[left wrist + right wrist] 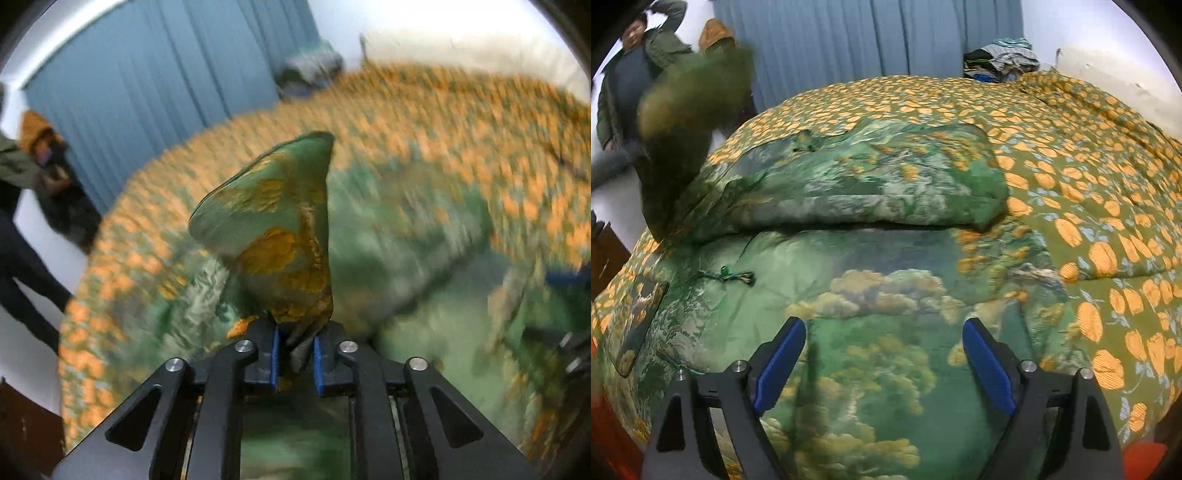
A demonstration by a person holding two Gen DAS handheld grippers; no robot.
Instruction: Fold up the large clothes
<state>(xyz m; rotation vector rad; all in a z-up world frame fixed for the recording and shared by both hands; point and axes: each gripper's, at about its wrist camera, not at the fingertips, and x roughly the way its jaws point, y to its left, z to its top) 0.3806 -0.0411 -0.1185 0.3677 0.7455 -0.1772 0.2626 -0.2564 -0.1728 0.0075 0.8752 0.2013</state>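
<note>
At the left edge of the right wrist view a person (628, 74) stands on a pale floor before blue curtains (871, 40). A bedspread (1089, 192) of orange blossoms covers the bed across the middle, clothes piled (1004, 59) at upper right. The green printed garment (871, 280) lies centre. The left gripper (295, 350) is clamped on its corner; the right gripper (882, 365) hangs wide apart above it.

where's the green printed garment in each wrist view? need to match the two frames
Left wrist: green printed garment, centre, a corner standing up from the shut left gripper.
Right wrist: spread on the bed, centre and lower half, under the open right gripper.
Shared landmark: blue curtain.
</note>
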